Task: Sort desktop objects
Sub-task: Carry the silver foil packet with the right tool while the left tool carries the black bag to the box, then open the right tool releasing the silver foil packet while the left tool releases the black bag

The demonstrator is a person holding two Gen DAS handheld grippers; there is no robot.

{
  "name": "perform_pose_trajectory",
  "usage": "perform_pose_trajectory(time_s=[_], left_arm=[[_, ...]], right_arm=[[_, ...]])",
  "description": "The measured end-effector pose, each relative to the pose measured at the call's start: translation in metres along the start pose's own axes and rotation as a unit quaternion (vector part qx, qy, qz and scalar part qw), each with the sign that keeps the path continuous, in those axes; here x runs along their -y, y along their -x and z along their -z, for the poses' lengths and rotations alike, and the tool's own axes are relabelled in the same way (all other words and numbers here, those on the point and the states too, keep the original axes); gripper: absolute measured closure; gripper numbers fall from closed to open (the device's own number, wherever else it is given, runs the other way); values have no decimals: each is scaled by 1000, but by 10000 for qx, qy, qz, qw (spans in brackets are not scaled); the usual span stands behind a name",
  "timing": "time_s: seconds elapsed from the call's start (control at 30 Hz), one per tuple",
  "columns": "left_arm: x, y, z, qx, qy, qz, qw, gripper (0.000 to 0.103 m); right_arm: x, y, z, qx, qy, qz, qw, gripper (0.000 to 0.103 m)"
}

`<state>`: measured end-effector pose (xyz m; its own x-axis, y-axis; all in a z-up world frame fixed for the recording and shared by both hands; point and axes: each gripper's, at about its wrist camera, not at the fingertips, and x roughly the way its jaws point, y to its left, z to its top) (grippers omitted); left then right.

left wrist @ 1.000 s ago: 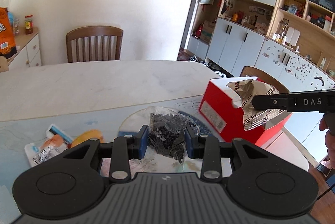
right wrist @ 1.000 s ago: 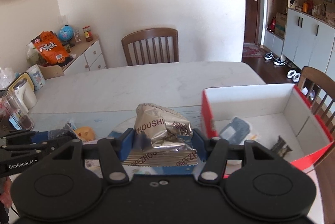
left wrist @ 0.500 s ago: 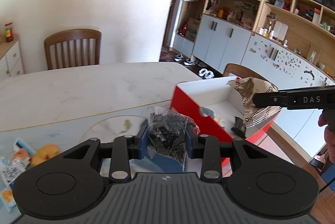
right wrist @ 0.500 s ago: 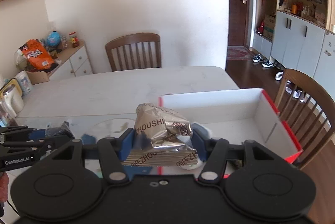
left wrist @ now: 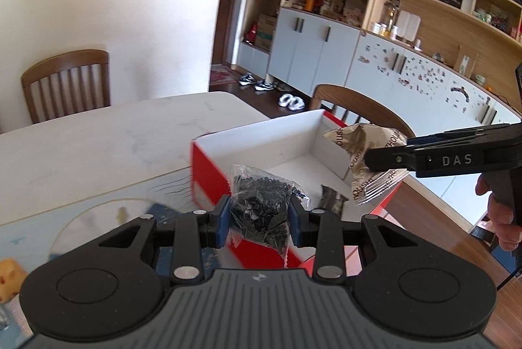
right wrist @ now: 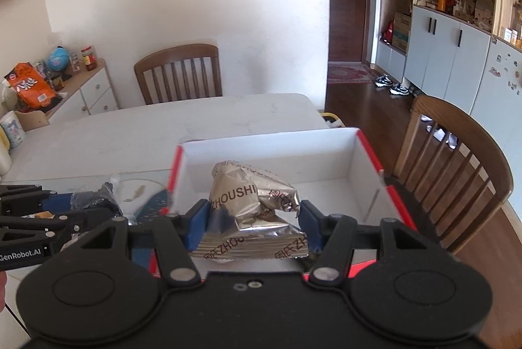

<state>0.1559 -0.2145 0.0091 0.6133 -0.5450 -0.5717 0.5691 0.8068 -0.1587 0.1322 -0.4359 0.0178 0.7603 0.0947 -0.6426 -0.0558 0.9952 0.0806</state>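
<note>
Silver packet and black bag clamped above red box

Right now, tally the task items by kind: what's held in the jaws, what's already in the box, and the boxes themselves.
Clear bag of black bits, held in left gripper: 1
Silver foil packet, held in right gripper over the box: 1
Dark item on the box floor: 1
Red box with white interior: 1
Total: 4
</note>
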Motion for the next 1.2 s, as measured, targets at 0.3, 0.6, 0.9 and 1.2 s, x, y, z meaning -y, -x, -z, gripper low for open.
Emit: perform_pose_trajectory(time_s=[0.3, 0.6, 0.9, 1.2], left_arm=[[32, -40, -16, -167, -307, 187, 9992, 69], [44, -75, -25, -554, -649, 392, 9956, 69], [52, -112, -30, -1121, -892, 540, 9882, 69], [64, -152, -33, -1697, -1186, 600, 9765, 69]], right_arm=[[35, -13, -8, -74, 53, 100, 9999, 44], [56, -34, -22, -87, 66, 53, 9999, 44], [56, -68, -30, -189, 410, 132, 9989, 44], [58, -110, -34, -559, 631, 242, 9961, 44]])
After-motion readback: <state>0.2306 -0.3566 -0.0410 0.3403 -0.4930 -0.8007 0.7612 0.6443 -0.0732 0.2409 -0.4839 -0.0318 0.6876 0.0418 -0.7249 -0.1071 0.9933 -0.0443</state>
